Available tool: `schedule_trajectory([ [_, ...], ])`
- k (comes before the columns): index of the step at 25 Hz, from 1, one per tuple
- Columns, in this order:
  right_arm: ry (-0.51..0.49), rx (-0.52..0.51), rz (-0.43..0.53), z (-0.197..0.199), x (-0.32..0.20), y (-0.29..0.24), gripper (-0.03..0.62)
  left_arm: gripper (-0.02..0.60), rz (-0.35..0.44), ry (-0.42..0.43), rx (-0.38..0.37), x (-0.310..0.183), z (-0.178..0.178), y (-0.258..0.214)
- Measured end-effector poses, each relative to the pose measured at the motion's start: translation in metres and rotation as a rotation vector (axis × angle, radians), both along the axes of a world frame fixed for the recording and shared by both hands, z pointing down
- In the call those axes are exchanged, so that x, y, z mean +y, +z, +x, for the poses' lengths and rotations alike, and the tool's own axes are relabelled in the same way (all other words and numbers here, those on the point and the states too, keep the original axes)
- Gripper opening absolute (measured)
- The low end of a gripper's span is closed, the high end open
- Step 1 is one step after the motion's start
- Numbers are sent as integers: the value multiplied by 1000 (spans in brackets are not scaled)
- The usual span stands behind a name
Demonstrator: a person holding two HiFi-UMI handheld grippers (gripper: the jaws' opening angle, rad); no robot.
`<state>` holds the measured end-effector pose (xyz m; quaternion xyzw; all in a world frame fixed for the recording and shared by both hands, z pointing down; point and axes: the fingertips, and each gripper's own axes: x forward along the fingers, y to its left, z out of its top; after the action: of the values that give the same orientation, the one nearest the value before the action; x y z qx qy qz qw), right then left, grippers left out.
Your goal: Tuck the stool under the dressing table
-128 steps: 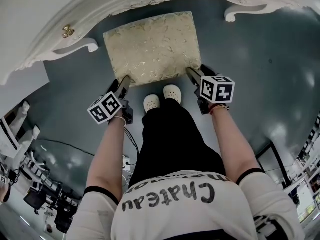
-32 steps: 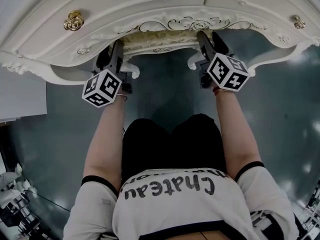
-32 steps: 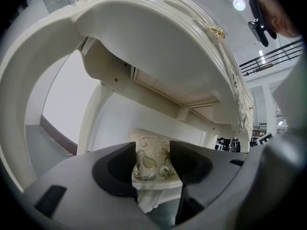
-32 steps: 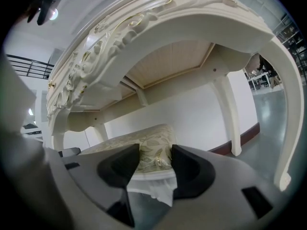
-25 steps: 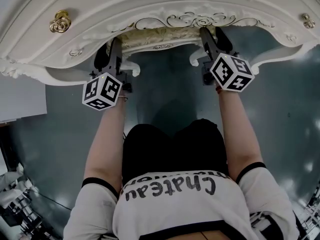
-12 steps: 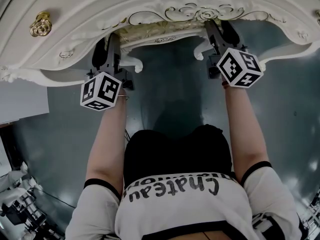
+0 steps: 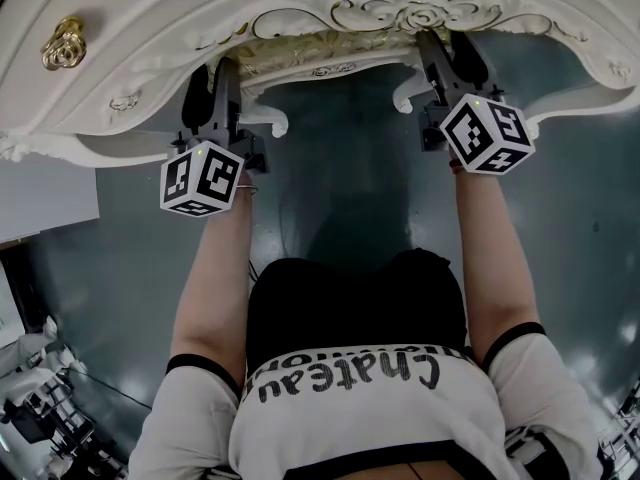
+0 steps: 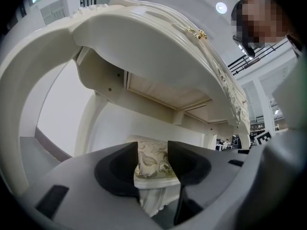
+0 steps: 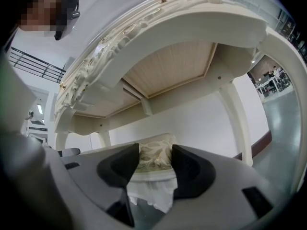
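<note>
The stool [image 7: 300, 60] sits beneath the white carved dressing table [image 7: 150, 58], and only a strip of its pale floral cushion and white frame shows under the apron. My left gripper [image 7: 222, 73] reaches in at the stool's near left corner and my right gripper [image 7: 437, 50] at its near right corner. In the left gripper view the cushion corner [image 8: 149, 169] fills the gap between the jaws of that gripper [image 8: 152, 158], so it is shut on it. The right gripper [image 9: 156, 161] likewise clamps the cushion [image 9: 154, 153]. Both point level under the tabletop [image 8: 158, 47].
A gold drawer knob [image 7: 62, 43] sits on the table front at the left. Curved table legs [image 8: 88, 123] [image 9: 237, 114] stand on either side, with a white wall behind. The person's legs in black fill the grey floor [image 7: 330, 198] behind the grippers. A white cabinet [image 7: 45, 193] stands left.
Five seconds ago the whole stool stood in front of the table; now only its near edge shows beneath it. Over the last second both grippers keep their hold and place.
</note>
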<state>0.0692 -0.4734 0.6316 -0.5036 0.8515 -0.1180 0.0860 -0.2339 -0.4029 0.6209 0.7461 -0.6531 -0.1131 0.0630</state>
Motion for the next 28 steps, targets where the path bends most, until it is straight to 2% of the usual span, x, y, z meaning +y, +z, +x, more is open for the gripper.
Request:
schedule_trajectory([
  [4, 19, -5, -1, 1, 1, 1, 229, 202, 6, -7, 8, 2, 0, 0],
  [7, 30, 9, -44, 2, 0, 1, 233, 187, -15, -5, 34, 3, -1, 2],
  [10, 50, 48, -109, 3, 8, 1, 239, 170, -113, -11, 28, 9, -2, 2],
  [11, 57, 80, -118, 2, 13, -1, 239, 130, -148, -14, 23, 12, -2, -1],
  [12, 62, 113, -126, 1, 20, -3, 239, 61, -178, -14, 24, 17, -2, -4],
  [14, 70, 127, -161, 3, 34, -8, 239, 60, -230, -13, 41, 30, -2, -8],
  [18, 95, 83, -263, 9, 54, -22, 238, 60, -325, -20, 96, 61, 2, -15],
  [23, 120, 99, -378, 18, 90, -55, 238, 39, -400, 62, 114, 95, 31, -51],
  [28, 140, 91, -496, 24, 136, -96, 236, 28, -435, 169, 110, 120, 56, -115],
])
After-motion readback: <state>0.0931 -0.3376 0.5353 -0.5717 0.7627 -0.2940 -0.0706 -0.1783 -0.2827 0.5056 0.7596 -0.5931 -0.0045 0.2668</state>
